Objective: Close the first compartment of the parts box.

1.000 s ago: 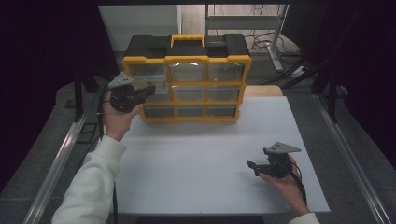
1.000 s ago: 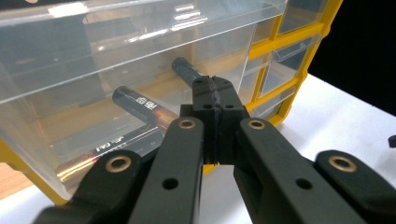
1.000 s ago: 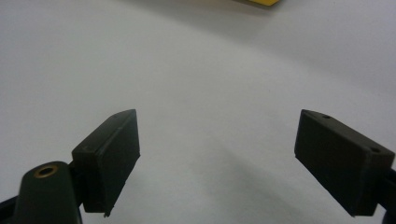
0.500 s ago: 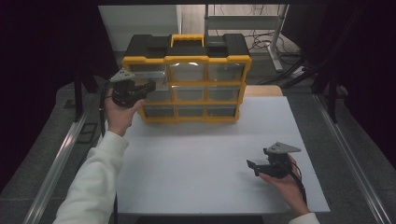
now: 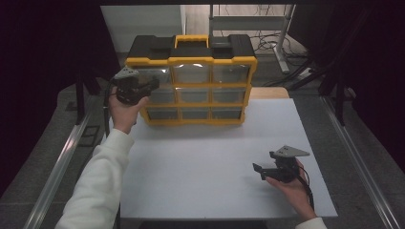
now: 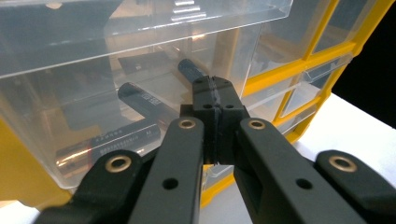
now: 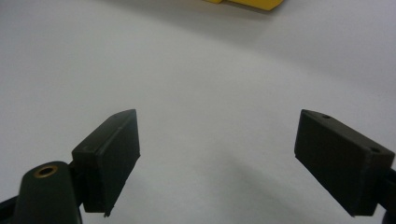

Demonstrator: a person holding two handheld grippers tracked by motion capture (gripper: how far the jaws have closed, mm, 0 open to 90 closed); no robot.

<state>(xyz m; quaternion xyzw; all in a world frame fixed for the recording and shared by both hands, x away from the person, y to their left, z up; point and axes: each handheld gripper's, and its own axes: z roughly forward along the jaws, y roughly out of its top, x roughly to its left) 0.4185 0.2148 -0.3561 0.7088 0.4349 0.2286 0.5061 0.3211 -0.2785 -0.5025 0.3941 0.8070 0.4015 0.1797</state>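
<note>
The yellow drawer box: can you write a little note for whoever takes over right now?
Left gripper: shut, tips at the clear drawer on the left side of the yellow drawer box; whether it grips the drawer is unclear.
Right gripper: open, holding nothing, low over the white table.
Batteries lie inside that drawer.
Done: left gripper brought to the drawer.
Left: probably opening it.

We see yellow-and-black drawer cabinet (image 5: 191,78) upright at far side of white desk (image 5: 205,162), clear drawers in three rows facing us. Our left hand-held gripper (image 5: 150,85) raised against upper-left drawer (image 5: 157,76), tips at drawer front; contact too small to tell. Left sleeve (image 5: 98,183) white, rising from bottom edge. Our right hand-held gripper (image 5: 258,169) low over desk near right front, well apart from cabinet, pointing left. Cable (image 5: 308,188) trails back along right hand (image 5: 293,188)
</note>
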